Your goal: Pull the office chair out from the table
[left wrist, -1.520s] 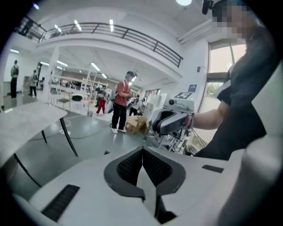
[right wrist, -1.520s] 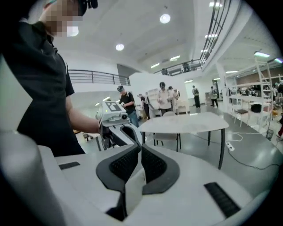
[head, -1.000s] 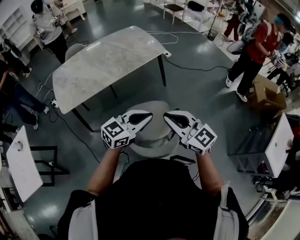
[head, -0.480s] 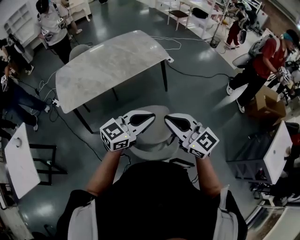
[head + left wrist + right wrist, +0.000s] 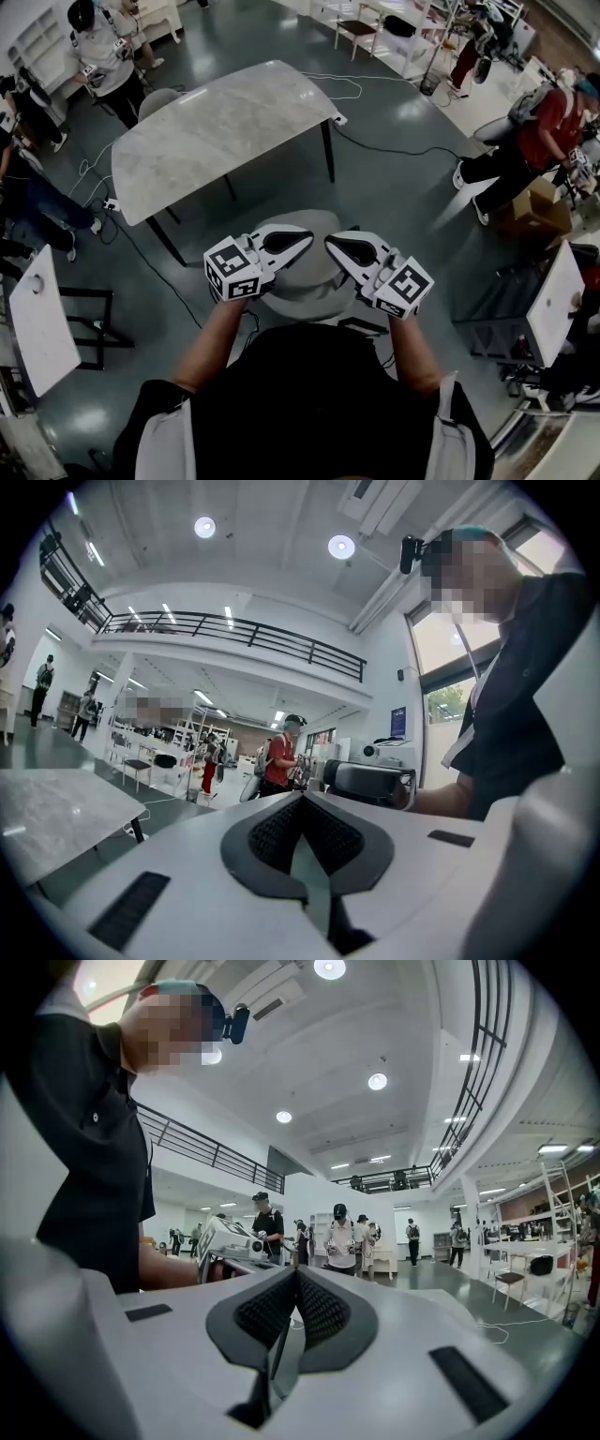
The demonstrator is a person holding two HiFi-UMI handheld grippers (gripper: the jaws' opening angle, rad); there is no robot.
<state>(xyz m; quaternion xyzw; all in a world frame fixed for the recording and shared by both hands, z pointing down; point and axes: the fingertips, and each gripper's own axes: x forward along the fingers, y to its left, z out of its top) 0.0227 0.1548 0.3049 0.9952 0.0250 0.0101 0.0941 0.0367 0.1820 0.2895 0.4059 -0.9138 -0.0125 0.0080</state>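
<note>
The grey office chair stands on the floor just in front of me, well apart from the marble-topped table. Both grippers hover level above the chair with their tips turned toward each other. My left gripper is shut and its pads meet with nothing between them. My right gripper is shut too, pads together and empty. In the left gripper view the right gripper faces the lens, and the right gripper view shows the left gripper. Neither gripper touches the chair.
A second grey chair sits tucked at the table's far side. Cables trail over the dark floor. People stand at the far left and right. A cardboard box and white panels flank me.
The two grippers have drawn slightly closer together above the chair, still shut. The person in red at the right has walked further right.
</note>
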